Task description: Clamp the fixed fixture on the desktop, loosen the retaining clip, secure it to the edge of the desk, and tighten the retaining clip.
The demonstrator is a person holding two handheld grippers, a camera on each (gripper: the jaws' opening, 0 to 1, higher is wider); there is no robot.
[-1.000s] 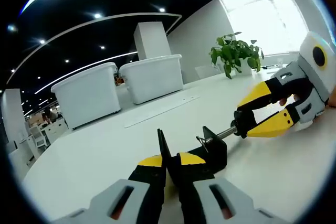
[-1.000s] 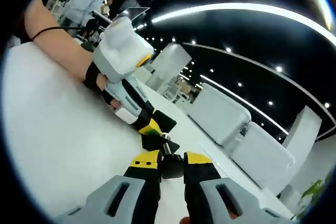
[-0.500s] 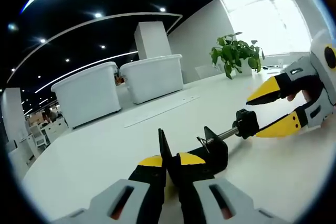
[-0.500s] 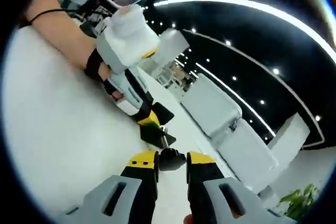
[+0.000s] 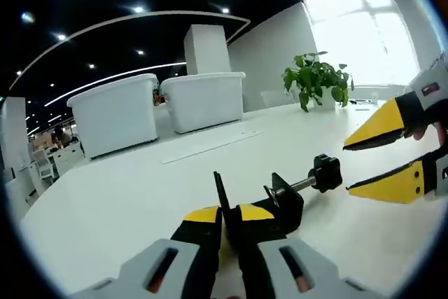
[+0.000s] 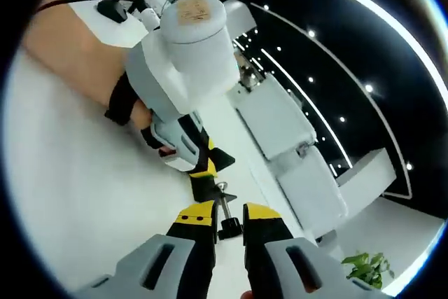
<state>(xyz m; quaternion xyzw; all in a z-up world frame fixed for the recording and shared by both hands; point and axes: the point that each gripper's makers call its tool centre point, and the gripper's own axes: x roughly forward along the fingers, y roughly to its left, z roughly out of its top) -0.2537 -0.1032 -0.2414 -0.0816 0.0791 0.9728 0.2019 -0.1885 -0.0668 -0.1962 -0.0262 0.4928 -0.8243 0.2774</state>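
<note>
Since a second ago the right gripper (image 5: 392, 162) has let go of the black knob (image 5: 327, 172) and drawn back from it; in the left gripper view its yellow wedge-shaped jaws now stand wide apart, just beside the knob and clear of it, where earlier they were closed round it. Nearest in that view, the left gripper (image 5: 225, 218) has its yellow-tipped black jaws pressed narrow on the upright plate of the fixed fixture (image 5: 280, 204), a matte black metal clamp lying on the smooth white desktop (image 5: 112, 201). From the clamp body a thin bright threaded screw (image 5: 297, 186) runs out to the lobed knob. Beyond lie a long pale strip (image 5: 210, 146) flat on the surface, then two white rounded plastic bins (image 5: 157, 106), a leafy green potted plant (image 5: 315, 78), a square white pillar (image 5: 208, 49) and a bright window (image 5: 350, 33).

In the right gripper view the gripper's (image 6: 228, 216) own jaws frame the knob (image 6: 229, 225) with a gap either side. Past it the screw leads to the fixture (image 6: 206, 185), held by the left gripper (image 6: 203, 169), whose grey and white housing a gloved hand (image 6: 136, 106) grasps.
</note>
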